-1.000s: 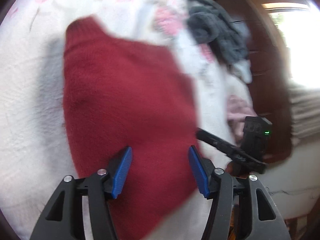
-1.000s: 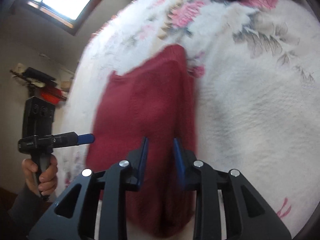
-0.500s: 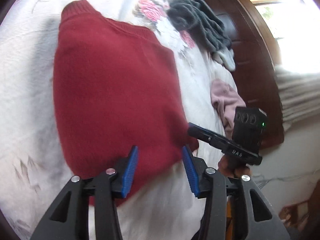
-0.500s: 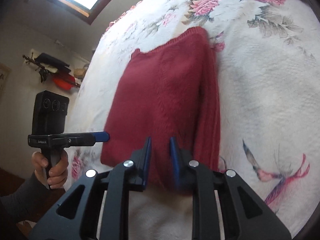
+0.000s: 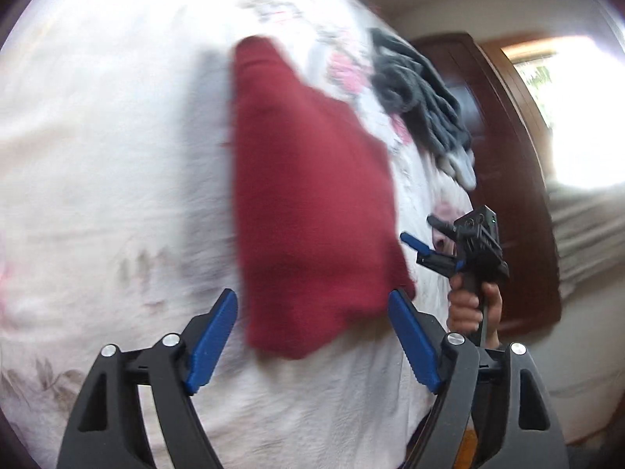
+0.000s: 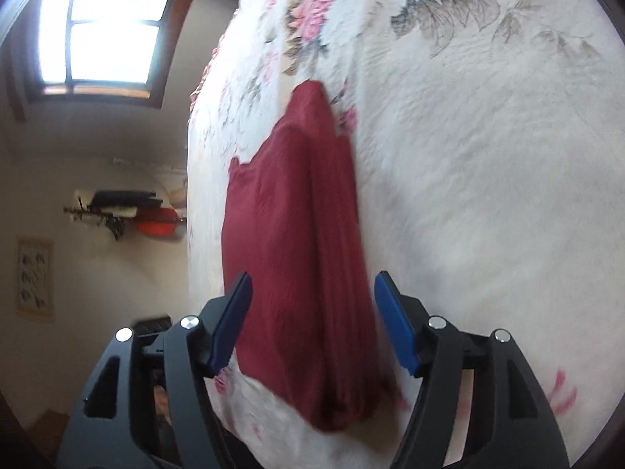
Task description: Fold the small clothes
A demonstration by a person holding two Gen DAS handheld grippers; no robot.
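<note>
A dark red knitted sweater lies folded and flat on the white floral bedspread. My left gripper is open, its blue pads standing either side of the sweater's near edge without touching it. In the right wrist view the same red sweater runs away from me as a long folded strip. My right gripper is open above its near end, nothing between the pads. The right gripper also shows in the left wrist view, held by a hand beside the bed.
A grey garment and a pink one lie on the bed past the sweater. A dark wooden door stands to the right. A bright window and a wall shelf lie left of the bed.
Both grippers have opened wide and let go of the sweater, which now lies on the bed. Both views have pulled back and are blurred by motion.
</note>
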